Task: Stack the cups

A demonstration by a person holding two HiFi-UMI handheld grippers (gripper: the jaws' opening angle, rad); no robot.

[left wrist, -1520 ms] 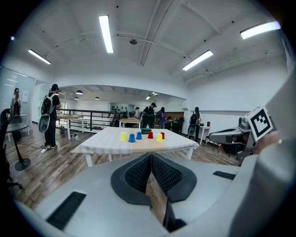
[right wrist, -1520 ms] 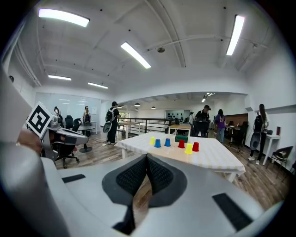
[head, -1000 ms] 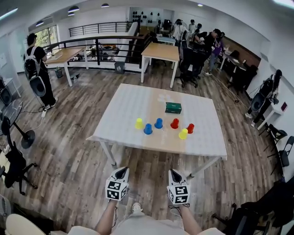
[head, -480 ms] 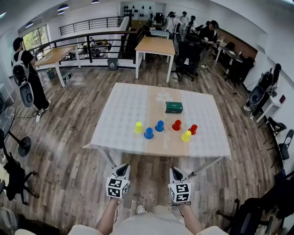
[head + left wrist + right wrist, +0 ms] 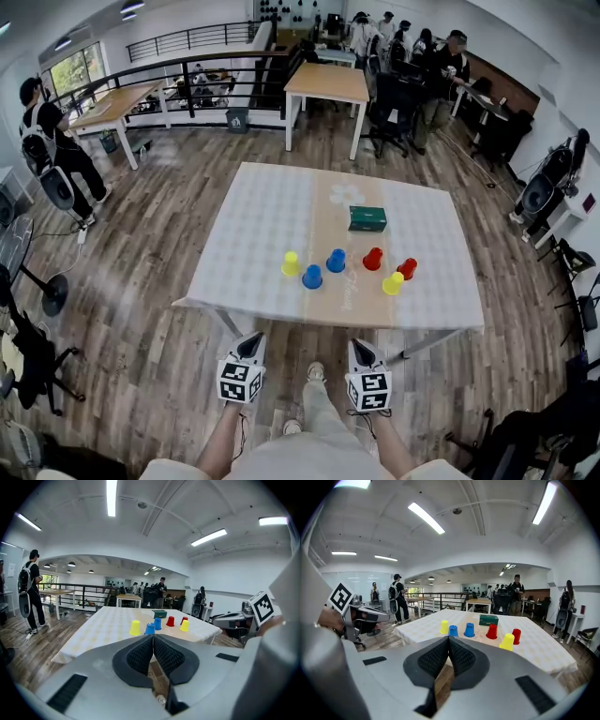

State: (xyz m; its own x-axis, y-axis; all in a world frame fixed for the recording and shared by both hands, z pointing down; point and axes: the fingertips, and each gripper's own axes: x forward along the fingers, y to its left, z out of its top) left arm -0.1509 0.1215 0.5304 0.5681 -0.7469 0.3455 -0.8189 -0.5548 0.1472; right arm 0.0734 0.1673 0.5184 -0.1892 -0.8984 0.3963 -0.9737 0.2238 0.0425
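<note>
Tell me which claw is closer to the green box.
Right. The right claw is almost in line with the green box; the left claw is off to its left. Both are short of the table.

Wood plank floor (image 5: 141,309). White walls, ceiling strip lights (image 5: 111,498). Cloth-covered table (image 5: 272,216) mid-room. Two wooden tables (image 5: 326,82) farther back, next to black railing (image 5: 216,58). Window (image 5: 70,67) far left. Black office chairs (image 5: 386,108) back right, near dark desks.

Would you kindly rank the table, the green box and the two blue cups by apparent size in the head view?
1. Table
2. Green box
3. Far blue cup and near blue cup: they look alike, so no ranking.
</note>
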